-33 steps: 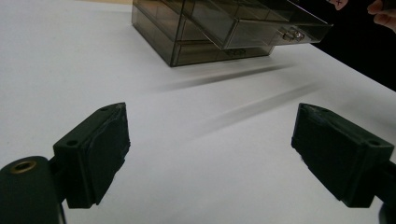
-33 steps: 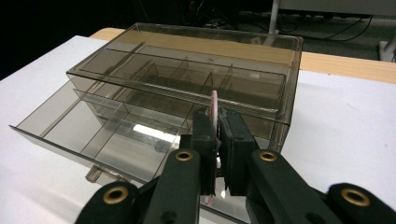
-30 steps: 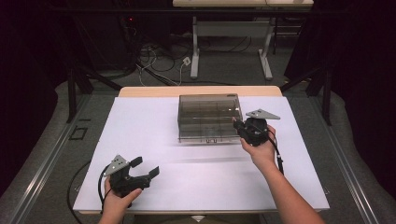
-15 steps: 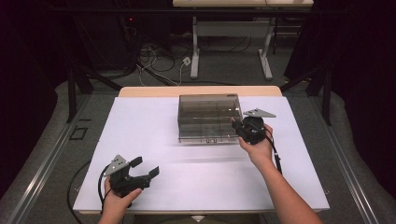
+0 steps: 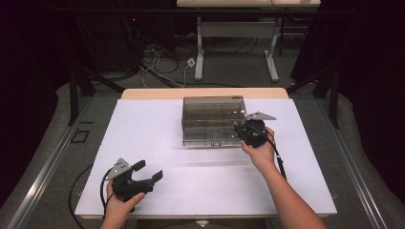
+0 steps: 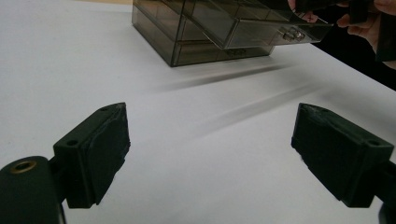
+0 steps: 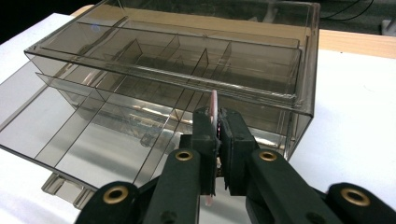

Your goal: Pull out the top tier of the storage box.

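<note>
right gripper (image 7: 218, 133) clamps a thin pink card (image 7: 213, 105) on edge, the open drawer (image 7: 107, 140) of the smoky organizer box (image 5: 213, 119) just ahead and below; left gripper (image 5: 145, 171) gapes open, well apart.

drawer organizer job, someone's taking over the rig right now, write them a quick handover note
Right claw: shut on a thin pink card, held at the smoky clear drawer organizer, over its pulled-out drawer.
Left claw: open, holding nothing, low over the white table at the near left.
Done: drawer open, card gripped.
Left: probably drop the card into a compartment, then shut the drawer.
</note>
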{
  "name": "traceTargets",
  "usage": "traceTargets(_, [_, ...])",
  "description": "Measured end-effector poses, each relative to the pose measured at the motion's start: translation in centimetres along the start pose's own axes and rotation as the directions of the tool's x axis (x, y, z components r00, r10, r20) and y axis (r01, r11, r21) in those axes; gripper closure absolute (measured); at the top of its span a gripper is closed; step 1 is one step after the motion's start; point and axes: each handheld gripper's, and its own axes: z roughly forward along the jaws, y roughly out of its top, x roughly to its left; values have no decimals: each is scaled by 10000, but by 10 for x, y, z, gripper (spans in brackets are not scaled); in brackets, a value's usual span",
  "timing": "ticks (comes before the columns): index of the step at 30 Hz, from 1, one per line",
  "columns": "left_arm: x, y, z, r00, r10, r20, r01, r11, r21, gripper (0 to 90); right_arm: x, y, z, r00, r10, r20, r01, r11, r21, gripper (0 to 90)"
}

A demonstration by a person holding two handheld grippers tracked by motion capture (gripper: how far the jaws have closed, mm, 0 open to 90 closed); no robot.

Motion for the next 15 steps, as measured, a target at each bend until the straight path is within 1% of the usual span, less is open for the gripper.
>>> traceTargets(5, [1,0,-1,10000,-14,-33,14,10000,-3,113,1,0,3,10000,30,-68,-30,10000,8,858])
traceTargets(7, [2,0,-1,10000,-65,-60,64,9999,-77,113,1,0,4,10000,-11,-74,11,10000,17,858])
traceTargets(9, [2,0,-2,9999,-77,-69,76,9999,-81,113,1,0,5,9999,59,-96,-59,10000,39,858])
traceTargets(13, [0,0,-4,10000,-8,-57,7,9999,-114,113,1,-1,6,10000,-35,-66,36,10000,64,858])
traceTargets(15, [-1,0,-5,10000,-78,-40,77,9998,-164,112,2,-1,6,10000,6,-67,-5,10000,92,858])
